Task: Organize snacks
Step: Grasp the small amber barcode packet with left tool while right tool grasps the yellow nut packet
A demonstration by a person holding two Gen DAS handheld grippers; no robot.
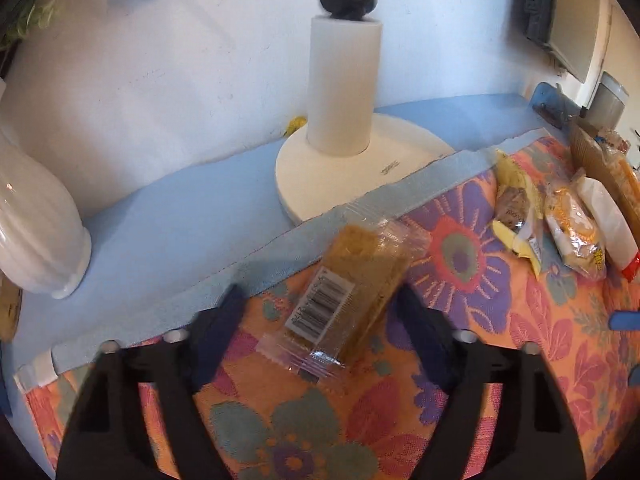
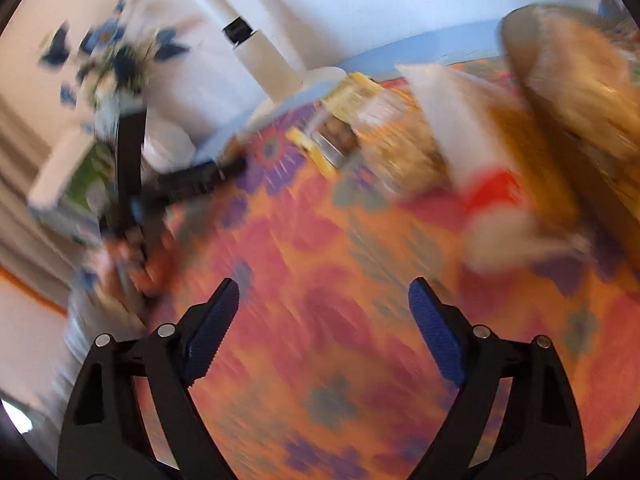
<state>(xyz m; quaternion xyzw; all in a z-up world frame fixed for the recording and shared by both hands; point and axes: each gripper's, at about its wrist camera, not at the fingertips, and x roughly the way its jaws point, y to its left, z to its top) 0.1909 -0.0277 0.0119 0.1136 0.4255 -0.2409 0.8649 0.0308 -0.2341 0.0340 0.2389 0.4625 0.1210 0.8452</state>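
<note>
We see one clear-wrapped bar (image 1: 352,292) lying between our left tongs (image 1: 320,312), which stand wide open and grip nothing — it rests on the floral cloth (image 1: 460,360) near the cloth's far edge. Three more snack packets (image 1: 520,216) lie grouped at the right, well apart. Our right tongs (image 2: 324,312) gape empty over bare cloth; that view is blurred, with open room ahead.

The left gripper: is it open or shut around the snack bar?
Open. The left gripper has its jaws spread wide, one on each side of the snack bar, which lies flat on the flowered cloth.
</note>
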